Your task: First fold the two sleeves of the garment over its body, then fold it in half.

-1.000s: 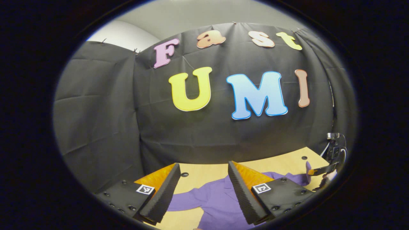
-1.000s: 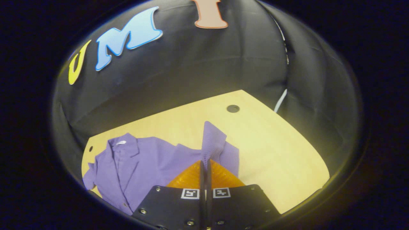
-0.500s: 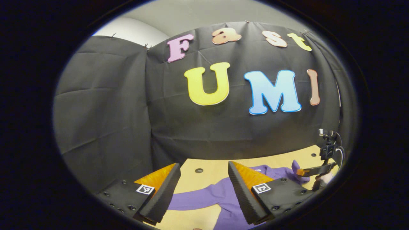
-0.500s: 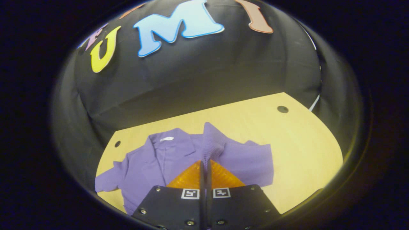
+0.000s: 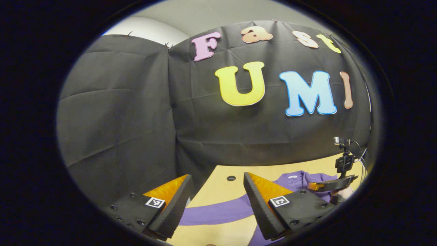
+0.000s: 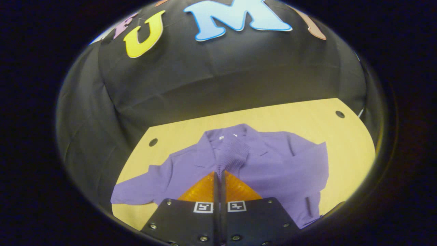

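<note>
A purple collared garment (image 6: 273, 160) lies front-up on the pale wooden table (image 6: 300, 116). My right gripper (image 6: 218, 173) is shut on the ribbed cuff (image 6: 233, 153) of one sleeve and holds it over the chest, just below the collar (image 6: 223, 134). The other sleeve (image 6: 143, 186) lies stretched out flat to the left. In the left gripper view that flat sleeve (image 5: 218, 212) runs across under my left gripper (image 5: 217, 176), which hangs open above it with nothing between its fingers. The right gripper (image 5: 319, 186) and the hand holding it sit at the far right, over the garment's body (image 5: 297, 178).
The black cloth wall closes the table's far edge and both sides. Round holes mark the tabletop near its back corners (image 6: 153, 142) (image 6: 339, 114) (image 5: 231, 178). Bare wood lies beyond the collar and to the right of the garment.
The right gripper has carried the cuff leftward from the garment's right edge to over the chest. The left gripper view has swung left, so the garment sits farther right in it; its fingers stay open.
</note>
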`<state>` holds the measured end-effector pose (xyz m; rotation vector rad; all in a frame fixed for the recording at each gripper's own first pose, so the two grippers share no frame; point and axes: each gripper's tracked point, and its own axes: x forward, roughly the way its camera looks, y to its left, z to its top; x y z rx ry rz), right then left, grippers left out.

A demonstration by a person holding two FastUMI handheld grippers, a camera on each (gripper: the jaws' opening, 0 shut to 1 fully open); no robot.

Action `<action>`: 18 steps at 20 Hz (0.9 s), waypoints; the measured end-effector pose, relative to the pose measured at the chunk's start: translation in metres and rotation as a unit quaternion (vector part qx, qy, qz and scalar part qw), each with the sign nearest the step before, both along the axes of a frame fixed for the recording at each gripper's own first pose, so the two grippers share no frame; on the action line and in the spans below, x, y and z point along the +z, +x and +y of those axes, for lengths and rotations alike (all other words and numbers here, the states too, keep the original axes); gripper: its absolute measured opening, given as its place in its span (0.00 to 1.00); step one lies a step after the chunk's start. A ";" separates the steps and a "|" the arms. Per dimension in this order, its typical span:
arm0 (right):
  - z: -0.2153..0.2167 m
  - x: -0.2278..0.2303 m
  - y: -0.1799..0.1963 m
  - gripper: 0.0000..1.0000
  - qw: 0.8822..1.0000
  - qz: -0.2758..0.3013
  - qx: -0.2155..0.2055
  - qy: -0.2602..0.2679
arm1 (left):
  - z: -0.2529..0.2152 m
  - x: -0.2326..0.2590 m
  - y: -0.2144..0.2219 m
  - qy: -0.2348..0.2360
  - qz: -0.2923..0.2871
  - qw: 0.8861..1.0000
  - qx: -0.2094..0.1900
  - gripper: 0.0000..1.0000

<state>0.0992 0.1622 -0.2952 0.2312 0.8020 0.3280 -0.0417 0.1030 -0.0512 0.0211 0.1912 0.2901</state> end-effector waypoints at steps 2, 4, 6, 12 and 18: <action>0.027 -0.001 -0.005 0.00 1.000 0.001 0.022 0.000 | 0.007 -0.002 -0.003 -0.001 0.003 1.000 0.011 0.94; 0.052 -0.003 -0.011 0.01 0.999 0.003 0.044 0.001 | 0.014 -0.005 -0.007 -0.003 0.007 1.000 0.022 0.94; 0.072 -0.006 -0.018 0.01 0.998 0.006 0.065 -0.001 | 0.019 -0.007 -0.010 -0.004 0.011 0.999 0.034 0.94; 0.102 -0.032 -0.035 0.01 0.994 0.022 0.108 -0.023 | 0.031 -0.013 -0.021 -0.010 0.021 0.998 0.061 0.93; 0.108 -0.034 -0.043 0.13 0.991 0.030 0.128 -0.016 | 0.031 -0.019 -0.025 -0.023 0.029 0.997 0.069 0.96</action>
